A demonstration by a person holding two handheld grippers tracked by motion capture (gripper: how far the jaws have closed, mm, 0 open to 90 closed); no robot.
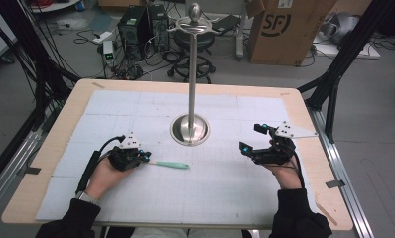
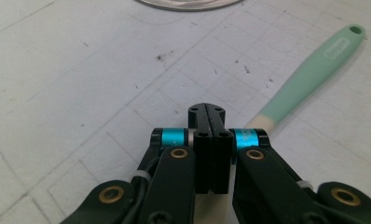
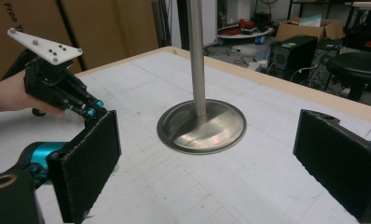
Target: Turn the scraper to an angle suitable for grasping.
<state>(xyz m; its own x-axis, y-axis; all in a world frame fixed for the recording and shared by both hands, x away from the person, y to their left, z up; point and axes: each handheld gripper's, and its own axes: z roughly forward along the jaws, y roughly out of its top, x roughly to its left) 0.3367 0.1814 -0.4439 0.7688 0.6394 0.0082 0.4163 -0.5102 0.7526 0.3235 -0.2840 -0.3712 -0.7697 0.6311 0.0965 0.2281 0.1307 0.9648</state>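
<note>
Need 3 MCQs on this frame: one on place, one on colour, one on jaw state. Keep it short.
1. Where does the metal stand sit?
A. at the table's near left corner
B. about mid-table, between the two grippers
C. on the floor

2. What colour is the handle of the utensil?
A. red
B. black
C. mint green

3. How do the right gripper's jaws stand?
A. wide apart, nothing between them
B. shut on the stand's pole
C. shut on the utensil

Answers:
1 B, the high view shows the stand's base on the mat between the left gripper and the right one.
2 C, the left gripper view shows the pale green handle.
3 A, the right gripper view shows both pads far apart over bare mat.
</note>
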